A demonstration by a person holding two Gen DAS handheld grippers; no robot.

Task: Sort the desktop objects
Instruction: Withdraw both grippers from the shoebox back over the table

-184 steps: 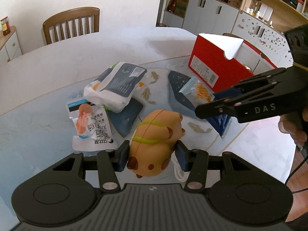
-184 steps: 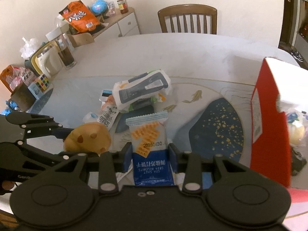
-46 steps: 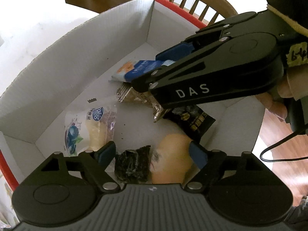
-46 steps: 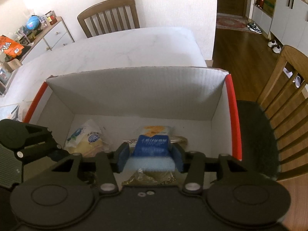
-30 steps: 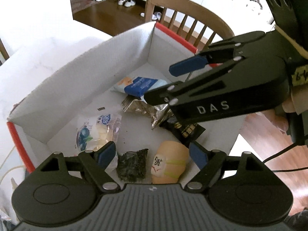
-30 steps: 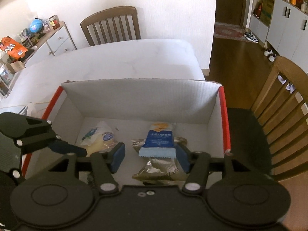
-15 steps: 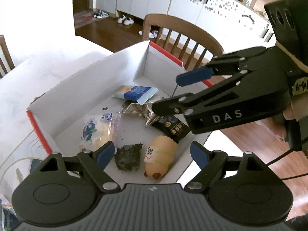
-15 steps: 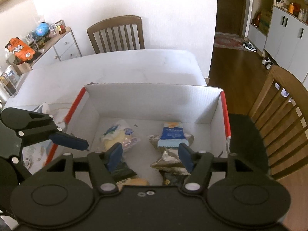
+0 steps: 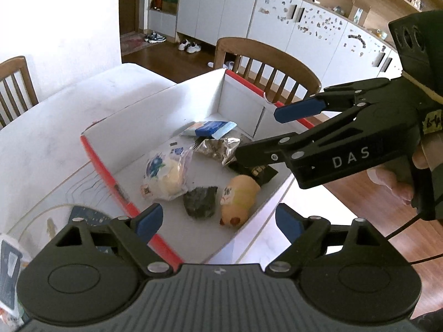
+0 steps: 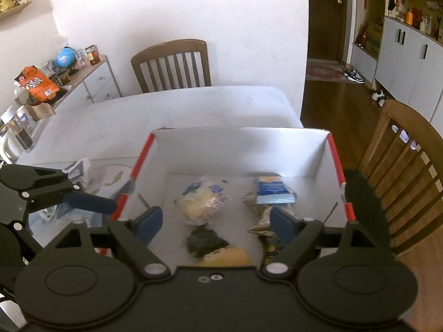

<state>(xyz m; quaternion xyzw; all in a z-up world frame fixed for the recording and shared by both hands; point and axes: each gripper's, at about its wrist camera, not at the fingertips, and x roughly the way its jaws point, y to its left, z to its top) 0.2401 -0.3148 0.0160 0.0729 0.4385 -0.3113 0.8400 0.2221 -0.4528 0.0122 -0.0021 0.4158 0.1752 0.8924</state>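
1. My left gripper (image 9: 218,221) hangs above the near corner of the box (image 9: 155,105). Its blue-padded jaws are spread wide and opening, with nothing between them and nothing touched.
2. My right gripper (image 10: 214,221) hangs over the box's near side. Its jaws are also wide apart and opening; nothing is held, and the pads press on nothing.
3. In the left wrist view my right gripper reaches in from the right. "DAS" is printed in white on its black side, and a small handwritten tag sits near the hand; I cannot read it.
4. The box is white inside with red outer edges. It stands on the pale table (image 9: 55,127), close to the table's corner, with a wooden chair (image 9: 265,66) just beyond it.
5. Nearest on the box floor lies the tan plush toy (image 9: 239,193), with brown spots at its near end and a small white label whose writing is too small to read.
6. Just beside it, to the left, is a dark crumpled packet (image 9: 200,202).
7. Farther left is a clear bag (image 9: 166,174) with a blue print, holding something pale yellow.
8. Behind the toy lies a black packet (image 9: 260,171) with gold print, partly hidden by my right gripper.
9. Beyond that a silver foil packet (image 9: 218,148) touches the blue-and-white biscuit packet (image 9: 211,128), which lies farthest in, near the far wall.
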